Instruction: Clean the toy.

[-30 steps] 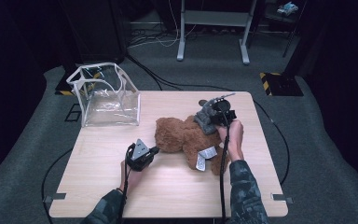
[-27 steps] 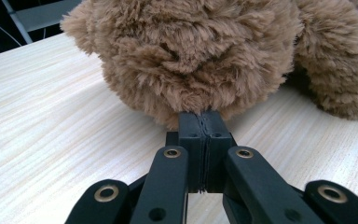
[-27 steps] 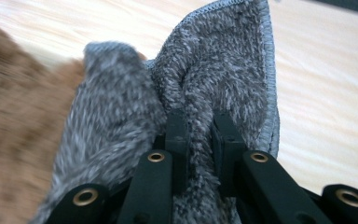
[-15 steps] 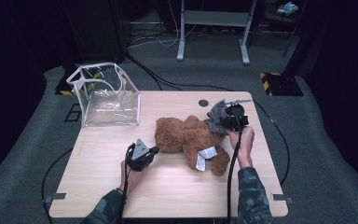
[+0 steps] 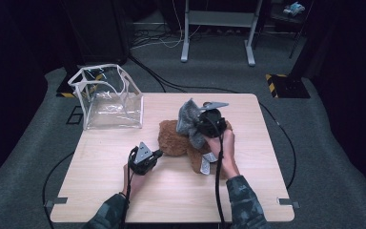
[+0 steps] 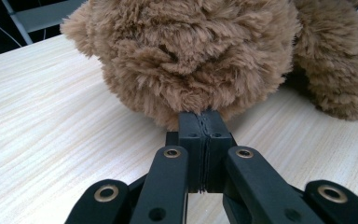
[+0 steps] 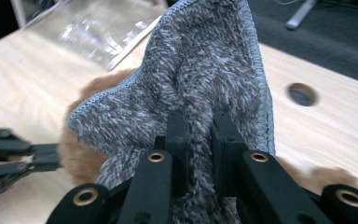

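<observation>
Dark carpet surrounds the pale wooden table [image 5: 124,191] in the high view, where a clear plastic pouch with white edging [image 5: 109,98] stands at the far left. Mid-table lies the brown plush teddy bear [image 5: 171,138]; the left gripper [image 5: 158,153] meets its near side, and the right gripper [image 5: 201,125] lifts a grey fleece cloth [image 5: 187,117] above it.

Left gripper view: the jaws are pressed together, tips against the bear's fur [image 6: 191,60].

Right gripper view: the jaws clench a fold of the cloth [image 7: 200,93], with the bear [image 7: 81,158] below.
</observation>
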Action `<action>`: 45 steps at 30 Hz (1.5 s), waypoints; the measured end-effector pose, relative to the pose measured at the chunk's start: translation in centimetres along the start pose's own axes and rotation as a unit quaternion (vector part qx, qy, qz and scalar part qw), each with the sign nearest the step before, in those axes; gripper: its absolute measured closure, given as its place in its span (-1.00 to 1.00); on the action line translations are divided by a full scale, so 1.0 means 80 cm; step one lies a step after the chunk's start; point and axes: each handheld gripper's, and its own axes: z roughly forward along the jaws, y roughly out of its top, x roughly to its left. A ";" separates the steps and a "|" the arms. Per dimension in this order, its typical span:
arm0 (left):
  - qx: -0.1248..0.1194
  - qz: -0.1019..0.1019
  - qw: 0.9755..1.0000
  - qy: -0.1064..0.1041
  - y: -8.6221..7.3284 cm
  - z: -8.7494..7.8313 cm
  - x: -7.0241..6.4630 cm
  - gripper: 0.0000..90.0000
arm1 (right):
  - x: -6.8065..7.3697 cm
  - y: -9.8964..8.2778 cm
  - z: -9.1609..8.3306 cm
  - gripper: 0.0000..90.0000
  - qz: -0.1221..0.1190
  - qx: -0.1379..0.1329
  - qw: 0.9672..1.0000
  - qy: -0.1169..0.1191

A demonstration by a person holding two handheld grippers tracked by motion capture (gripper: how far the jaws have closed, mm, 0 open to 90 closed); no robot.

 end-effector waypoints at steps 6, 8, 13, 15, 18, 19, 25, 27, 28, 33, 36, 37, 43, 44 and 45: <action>0.000 0.000 1.000 0.000 0.000 0.000 0.000 0.97 | 0.012 -0.015 0.036 0.78 -0.004 0.043 0.999 -0.008; 0.000 0.000 1.000 0.000 0.000 0.000 0.000 0.97 | 0.005 -0.019 0.036 0.78 0.000 0.042 0.999 -0.012; -0.001 -0.001 1.000 0.001 0.000 0.000 0.000 0.98 | -0.013 -0.024 0.020 0.78 0.006 0.046 0.998 -0.039; 0.000 0.000 1.000 0.001 0.000 0.000 0.000 0.98 | -0.024 -0.030 0.013 0.78 0.016 0.050 0.997 -0.052; 0.001 0.001 1.000 -0.001 0.000 0.000 0.000 0.98 | -0.042 -0.043 0.004 0.78 0.036 0.052 0.996 -0.056; 0.002 0.001 1.000 -0.001 0.000 0.000 0.000 0.98 | -0.048 -0.047 0.002 0.78 0.036 0.050 0.996 -0.058; 0.001 0.001 1.000 0.000 0.000 0.000 0.000 0.98 | -0.068 -0.059 -0.009 0.78 0.060 0.046 0.994 -0.076; 0.001 0.001 1.000 0.000 0.000 0.000 0.000 0.98 | -0.072 -0.062 -0.011 0.78 0.061 0.047 0.993 -0.091; 0.000 0.001 1.000 0.000 0.000 0.000 0.000 0.99 | -0.073 -0.063 -0.012 0.78 0.062 0.049 0.992 -0.096; 0.001 0.001 1.000 0.000 0.000 0.000 0.000 0.98 | -0.090 -0.075 -0.016 0.78 0.080 0.052 0.987 -0.129; 0.001 0.000 1.000 0.001 0.000 0.000 0.000 0.98 | -0.093 -0.074 -0.022 0.78 0.089 0.045 0.987 -0.125; 0.001 0.000 1.000 0.001 0.000 0.000 0.000 0.99 | -0.090 -0.071 -0.025 0.78 0.086 0.034 0.988 -0.120; 0.002 0.002 1.000 0.001 0.000 0.000 0.000 0.99 | -0.037 -0.036 -0.029 0.78 0.045 -0.012 0.997 -0.062; 0.003 0.002 1.000 0.001 0.000 0.000 0.000 0.98 | -0.027 -0.031 -0.024 0.78 0.032 -0.012 0.998 -0.053; 0.004 0.002 1.000 0.001 0.000 0.000 0.000 0.98 | -0.019 -0.027 -0.019 0.78 0.023 -0.009 0.999 -0.047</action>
